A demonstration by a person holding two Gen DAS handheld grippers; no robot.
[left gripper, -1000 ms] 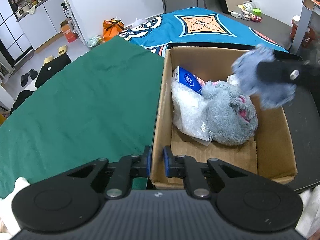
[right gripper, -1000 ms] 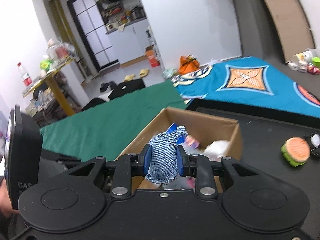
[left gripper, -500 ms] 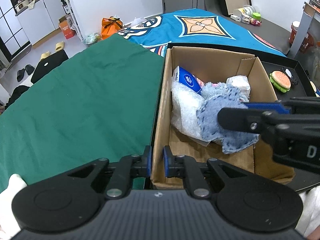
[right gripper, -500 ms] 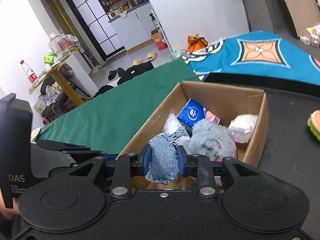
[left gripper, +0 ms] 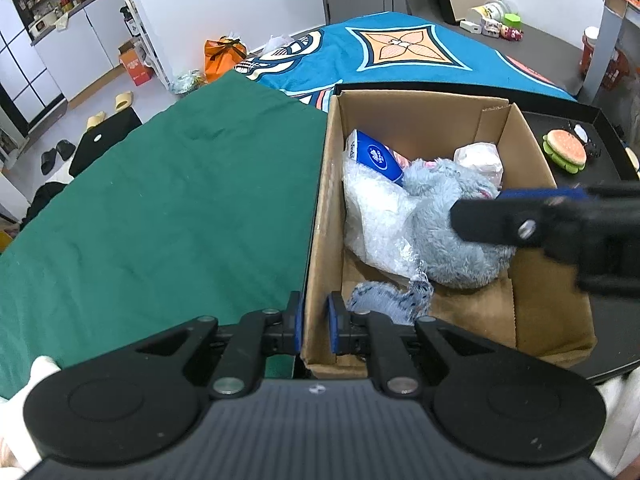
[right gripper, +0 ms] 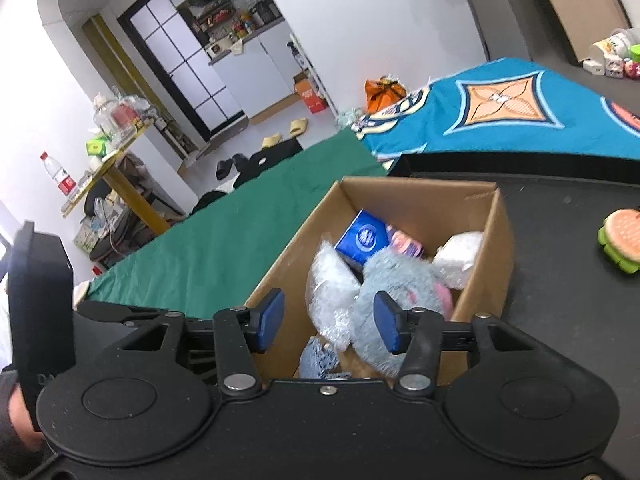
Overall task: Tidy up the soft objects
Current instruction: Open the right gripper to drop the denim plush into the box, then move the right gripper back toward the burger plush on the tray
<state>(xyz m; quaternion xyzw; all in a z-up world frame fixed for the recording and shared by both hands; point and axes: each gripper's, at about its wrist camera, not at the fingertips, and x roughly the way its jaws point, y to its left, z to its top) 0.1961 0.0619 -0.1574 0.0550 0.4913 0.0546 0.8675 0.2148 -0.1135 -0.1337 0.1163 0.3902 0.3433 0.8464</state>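
The right gripper point(right gripper: 328, 320) hangs released over the box point(left gripper: 320, 240); the denim rag point(left gripper: 390, 302) lies inside, near the plush point(left gripper: 448, 232). The left gripper point(left gripper: 314, 322) clenches the box's near-left wall.

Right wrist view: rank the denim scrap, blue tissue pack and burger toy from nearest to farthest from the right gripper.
1. denim scrap, in the box just below the open right gripper.
2. blue tissue pack, deeper in the box.
3. burger toy, outside the box, far right.

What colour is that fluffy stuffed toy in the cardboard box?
The stuffed toy is grey-blue with a bit of pink, clearest in the left wrist view.
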